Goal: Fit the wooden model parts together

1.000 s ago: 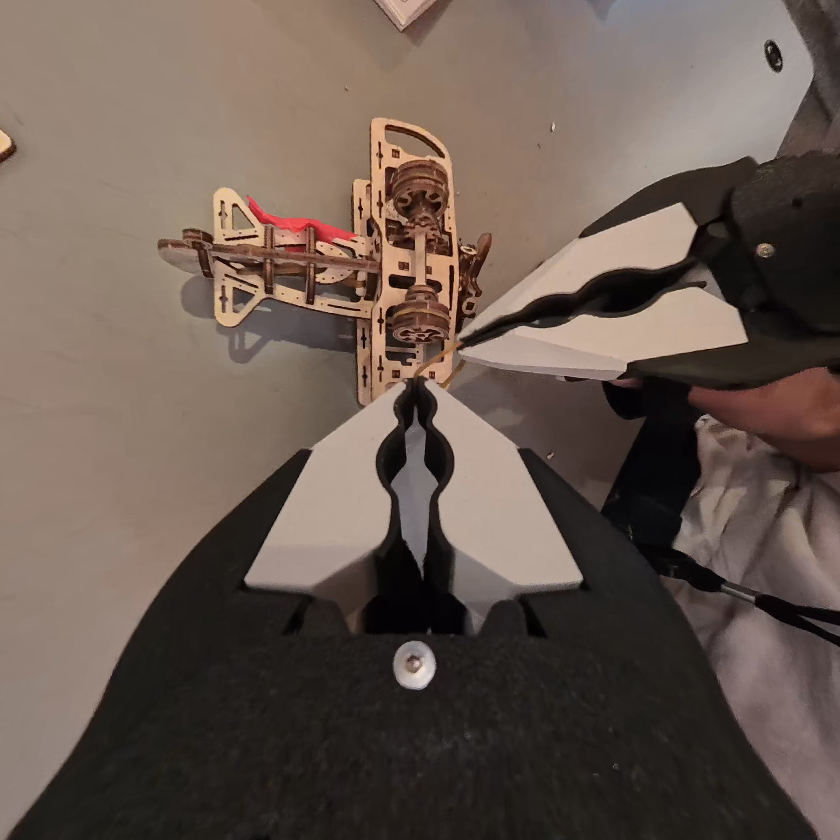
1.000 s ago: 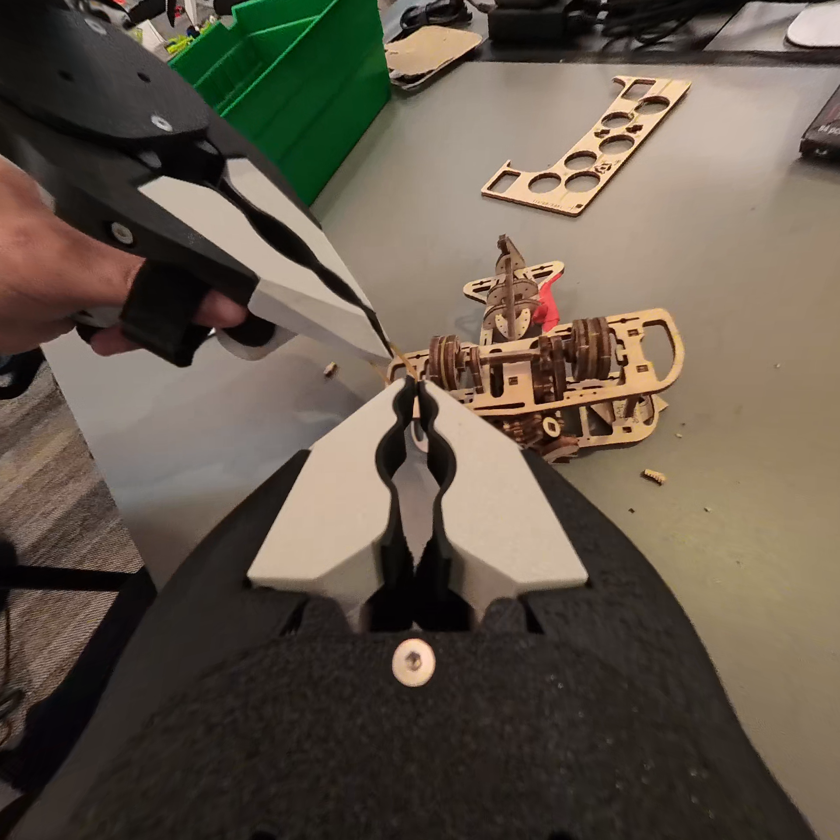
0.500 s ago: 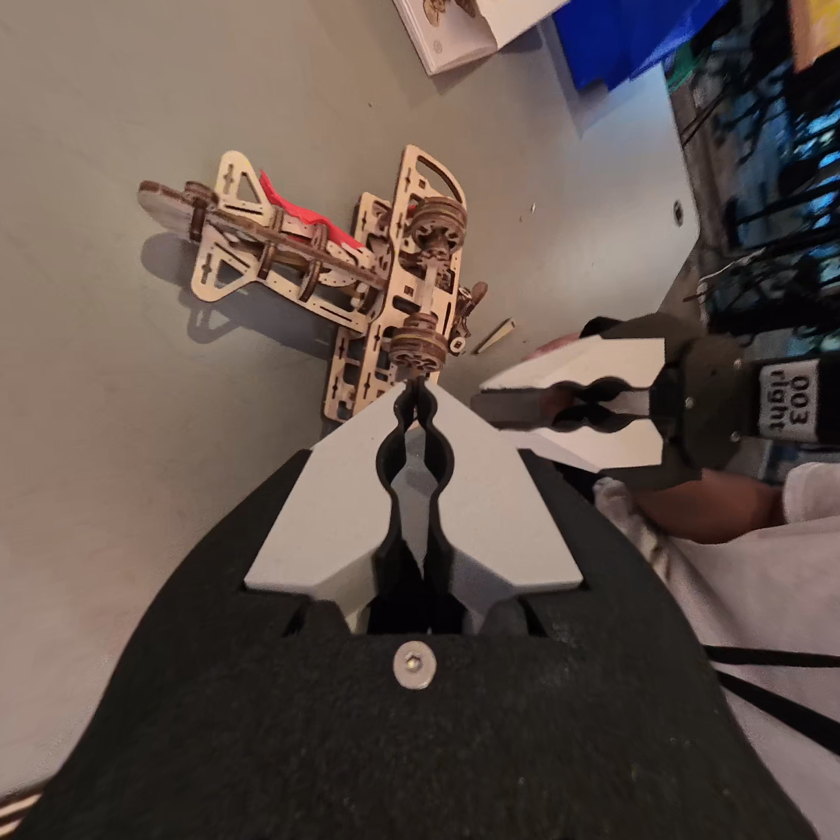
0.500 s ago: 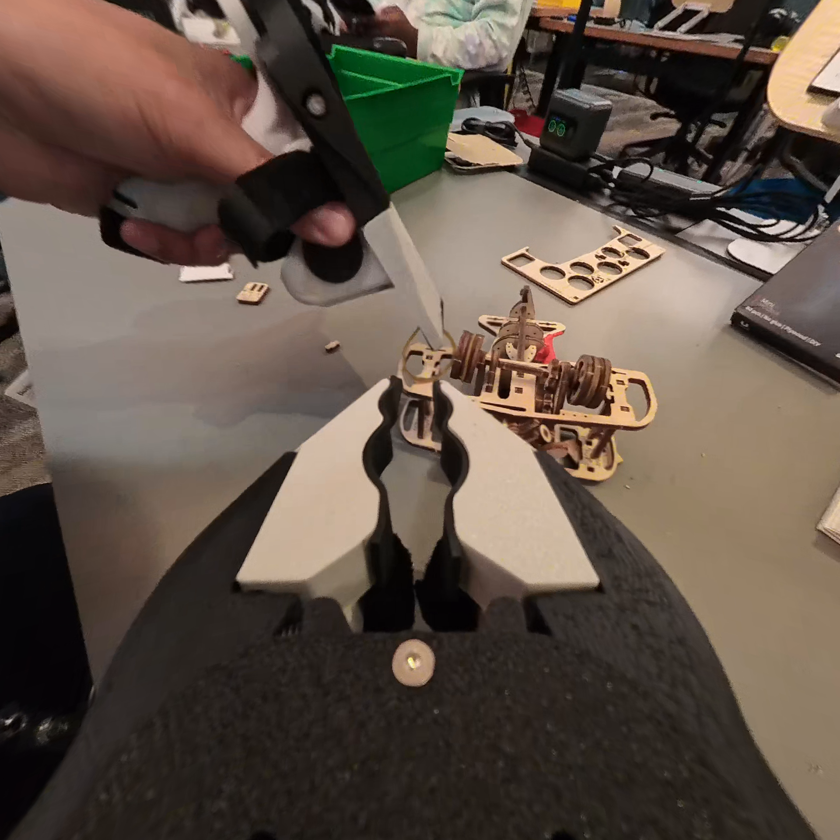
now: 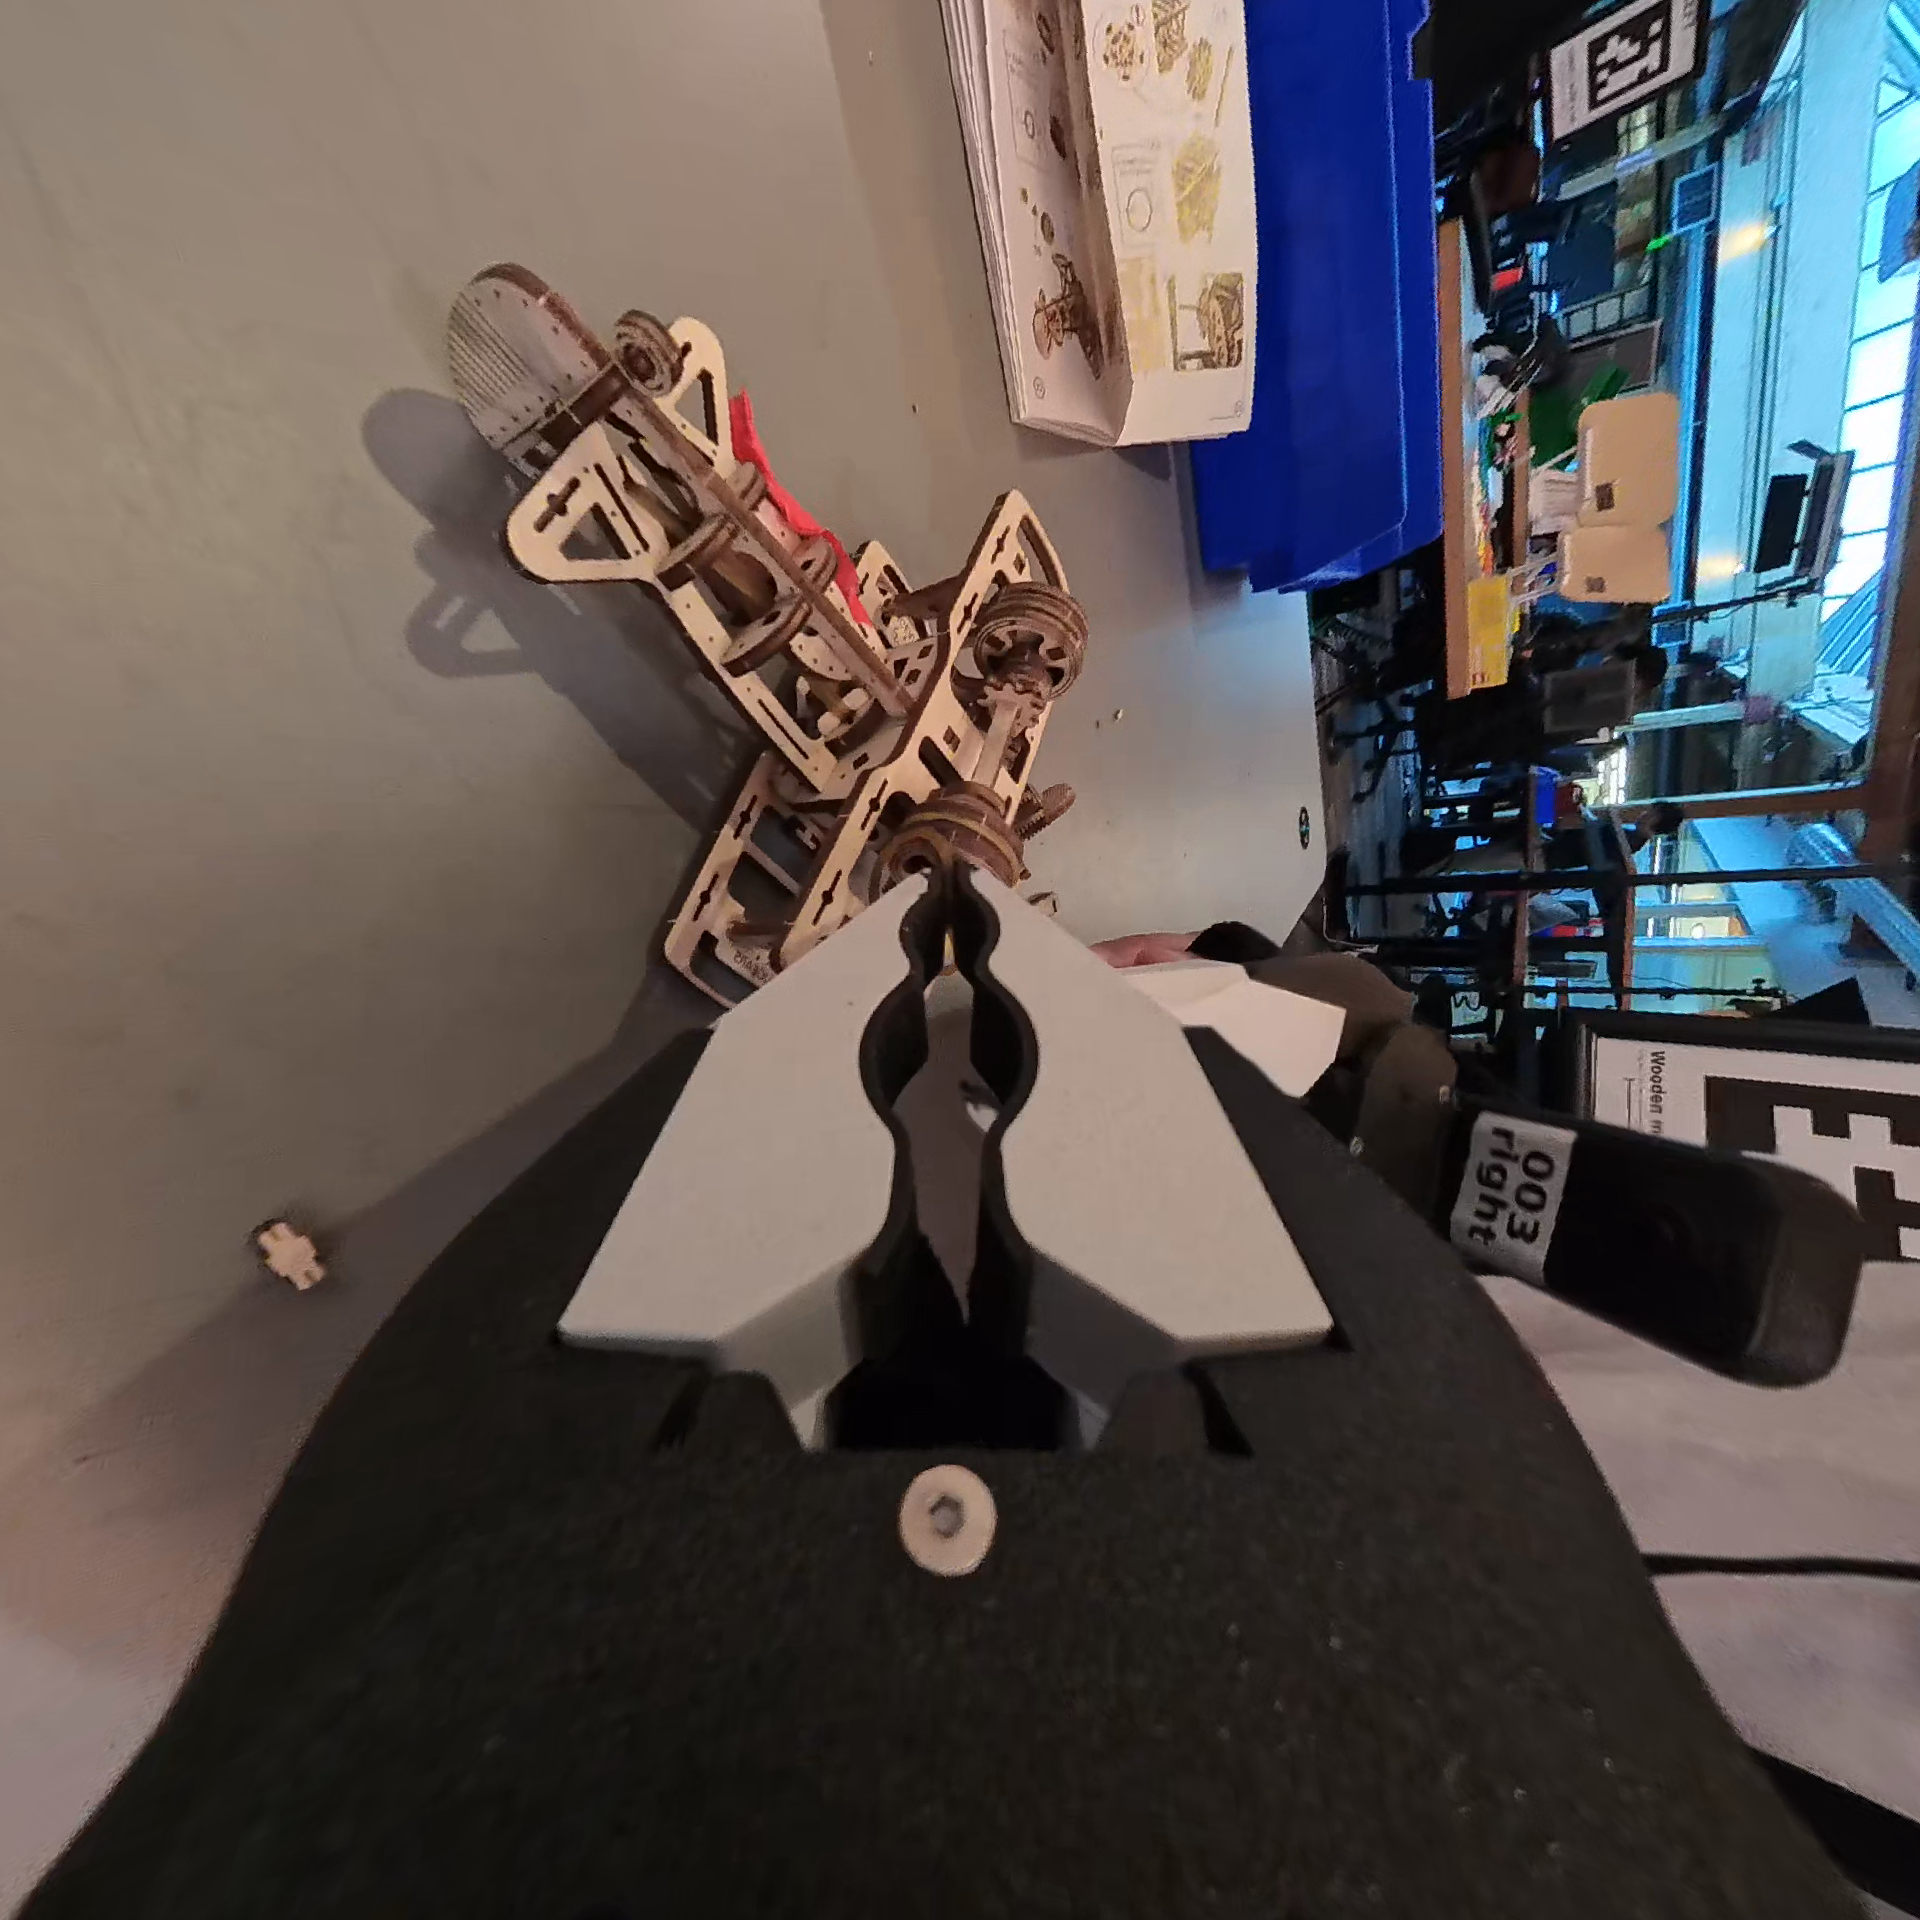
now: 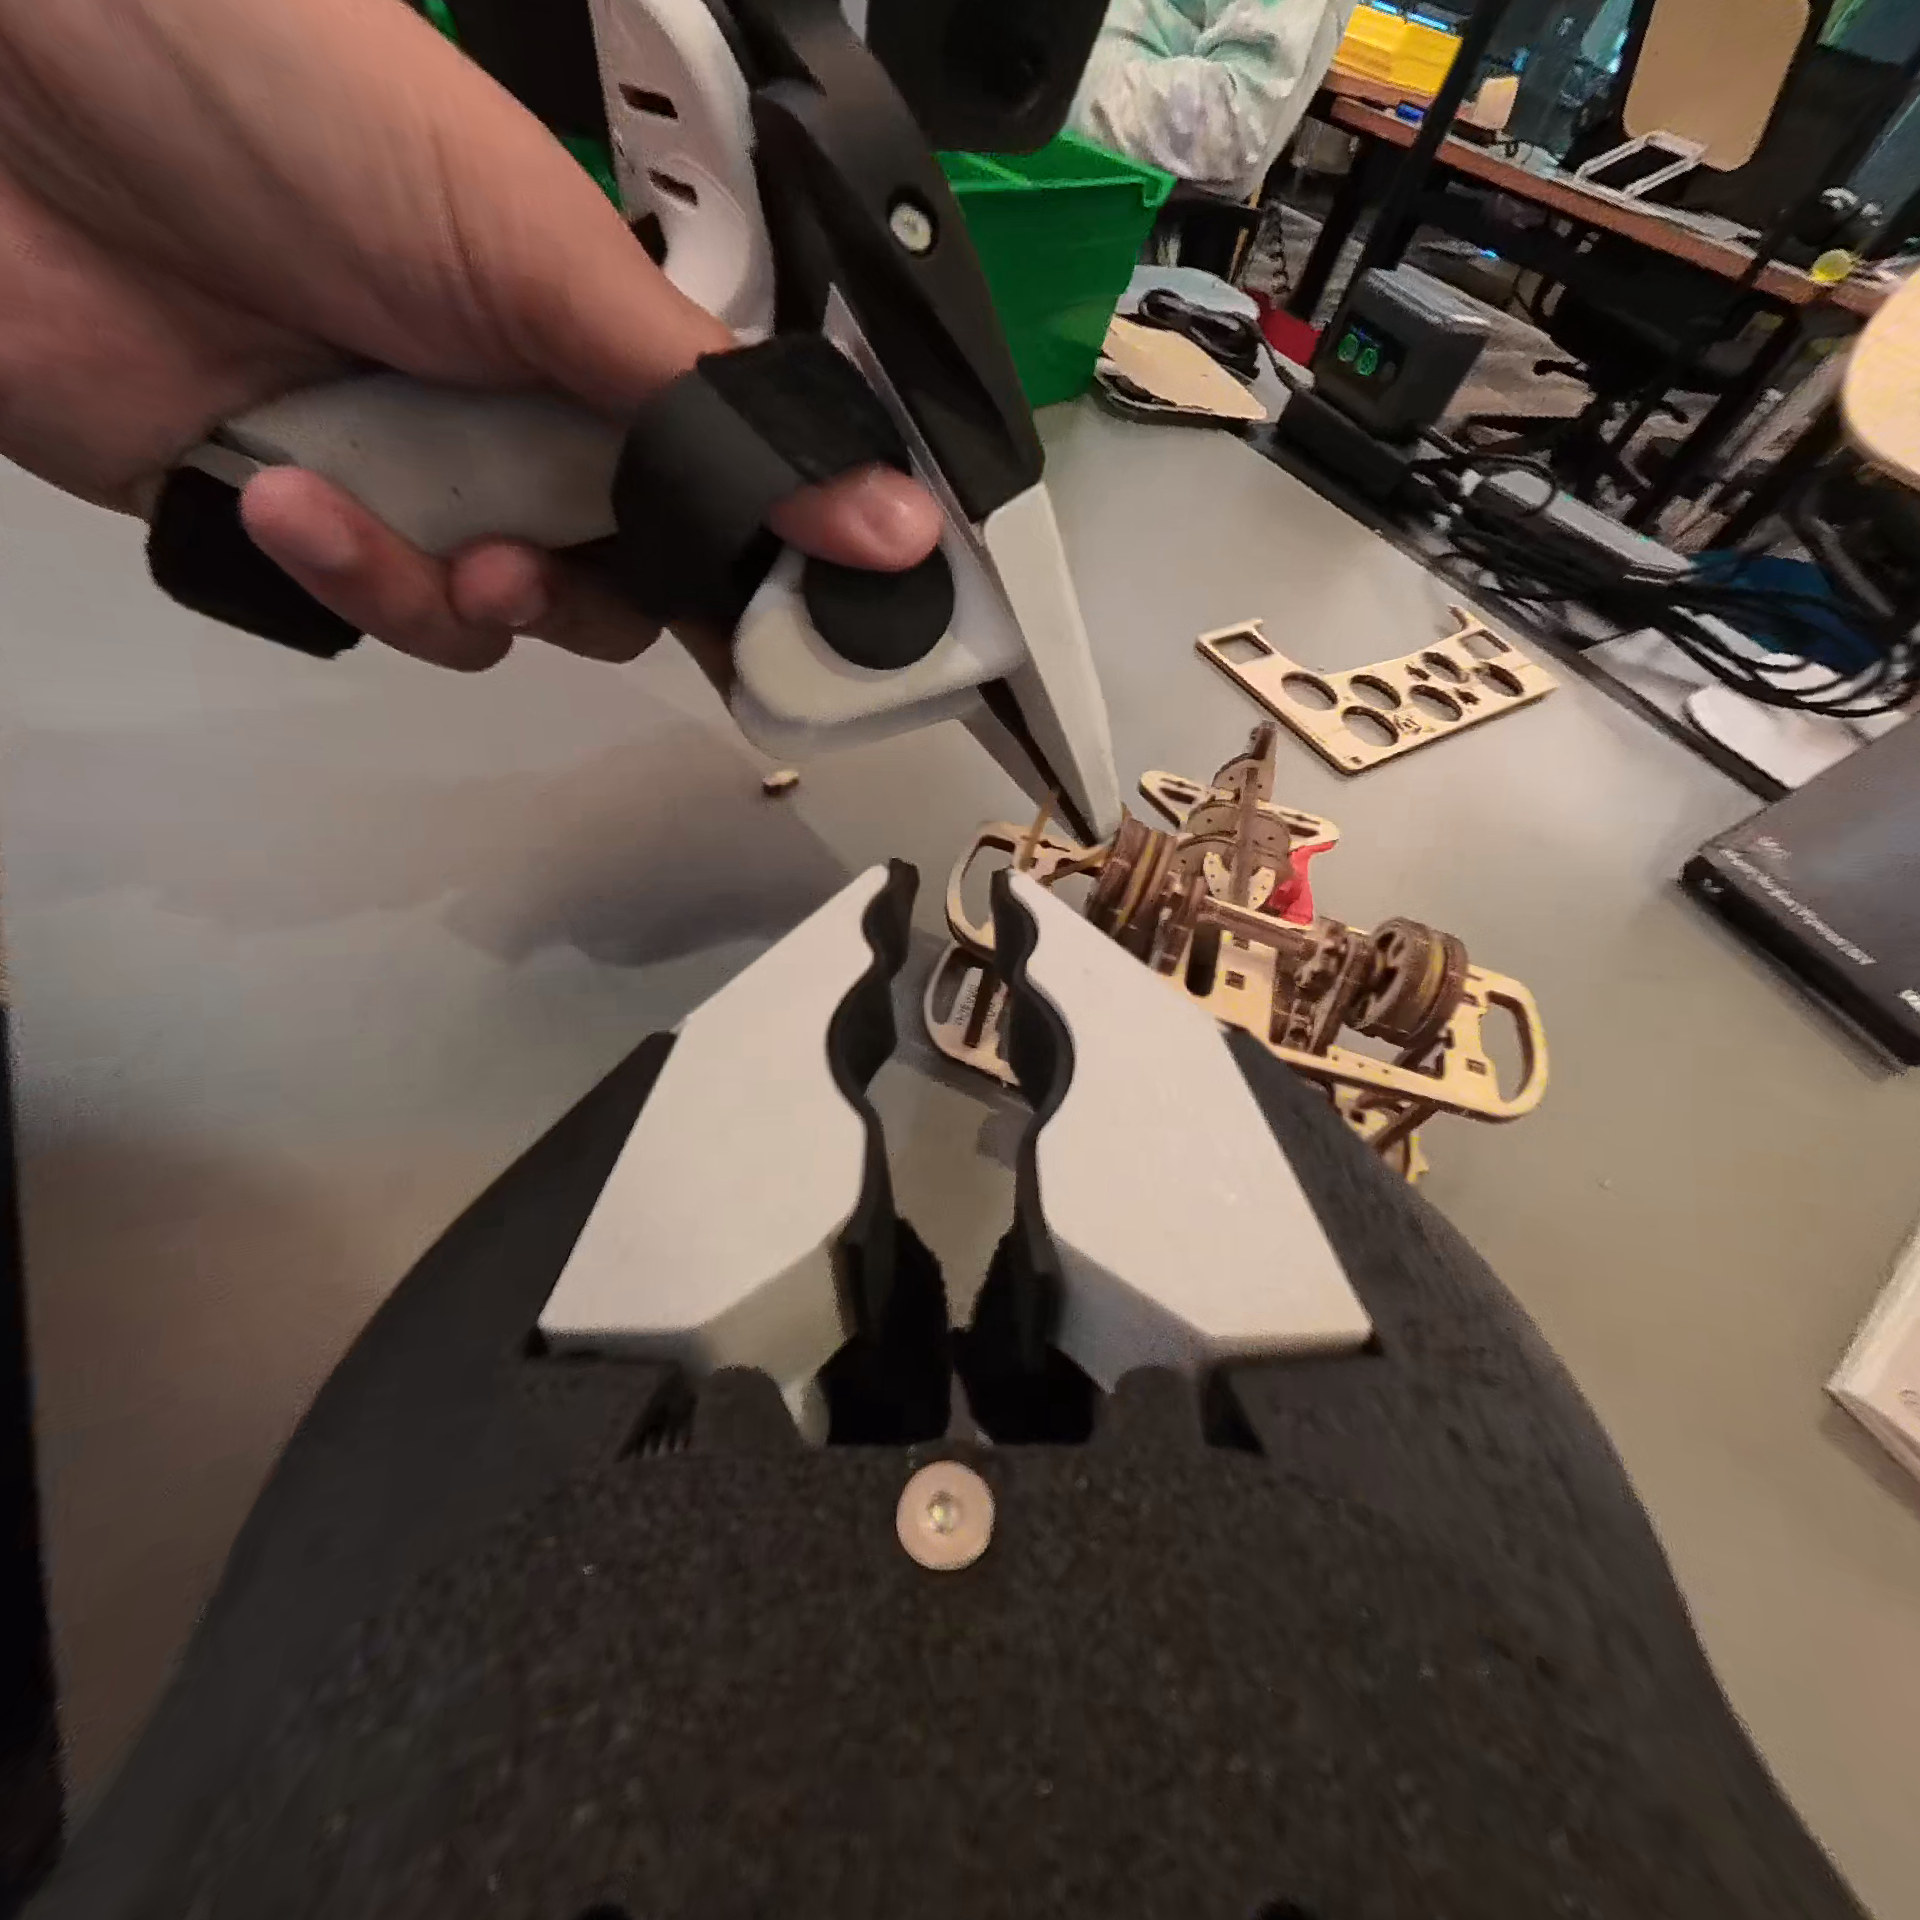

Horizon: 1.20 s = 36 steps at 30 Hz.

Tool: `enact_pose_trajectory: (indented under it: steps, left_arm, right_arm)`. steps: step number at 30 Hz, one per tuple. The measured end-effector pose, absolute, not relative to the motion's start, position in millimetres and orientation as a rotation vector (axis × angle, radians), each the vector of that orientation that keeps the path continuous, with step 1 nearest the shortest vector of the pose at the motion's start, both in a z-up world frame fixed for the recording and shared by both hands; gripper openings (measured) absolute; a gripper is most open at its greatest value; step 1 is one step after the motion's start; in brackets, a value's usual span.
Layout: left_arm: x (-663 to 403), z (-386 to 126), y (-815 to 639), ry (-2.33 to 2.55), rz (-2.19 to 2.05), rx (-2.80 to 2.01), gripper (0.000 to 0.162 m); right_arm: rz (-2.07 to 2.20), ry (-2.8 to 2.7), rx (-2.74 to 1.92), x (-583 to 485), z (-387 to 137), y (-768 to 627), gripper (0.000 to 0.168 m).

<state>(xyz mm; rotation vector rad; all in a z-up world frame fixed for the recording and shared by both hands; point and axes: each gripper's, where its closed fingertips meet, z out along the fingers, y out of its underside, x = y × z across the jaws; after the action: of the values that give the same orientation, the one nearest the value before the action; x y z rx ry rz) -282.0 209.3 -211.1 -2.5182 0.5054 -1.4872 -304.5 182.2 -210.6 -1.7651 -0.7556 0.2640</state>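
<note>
In the left wrist view, the left gripper [image 5: 943, 883] has its jaws pressed nearly together, pinching a thin tan strand right at the near wheel of the wooden model [image 5: 821, 665]. The model rests on the grey desk [image 5: 260, 727], its tail pointing away from the gripper. An open instruction booklet [image 5: 1122, 218] lies beyond the model, and a small wooden bit [image 5: 291, 1254] sits on the desk well to the model's left. Part of the right gripper shows just right of the model.

In the right wrist view, the right gripper [image 6: 948, 883] holds nothing, its jaws a narrow gap apart, just in front of the model's [image 6: 1299, 956] near wing. The left gripper [image 6: 1075, 816], gripped by a hand [image 6: 343, 312], comes down onto the model's near wheel. A punched-out wooden sheet [image 6: 1371, 696] lies beyond the model, with a green bin [image 6: 1049, 239] farther back.
</note>
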Motion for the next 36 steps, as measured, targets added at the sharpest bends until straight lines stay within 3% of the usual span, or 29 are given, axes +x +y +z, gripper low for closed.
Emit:
enact_pose_trajectory:
  steps: [18,21,27,31,36]
  left_arm:
    - [-289,-206,201,0.239,-1.701,-2.431,0.000]
    - [-289,-207,201,0.235,-1.704,-2.422,0.000]
    - [-292,-209,204,0.287,-1.626,-2.396,0.000]
    - [-298,-208,214,0.379,-1.470,-2.367,0.011]
    - [-306,-205,222,0.521,-1.329,-2.314,0.013]
  right_arm:
    - [0.088,-0.749,-1.766,-309,-207,196,0.009]
    - [0.056,-0.749,-1.774,-308,-209,196,0.000]
    - [0.080,-0.733,-1.808,-302,-208,196,0.000]
    - [0.147,-0.711,-1.867,-295,-206,198,0.000]
    - [0.239,-0.704,-1.965,-294,-213,201,0.000]
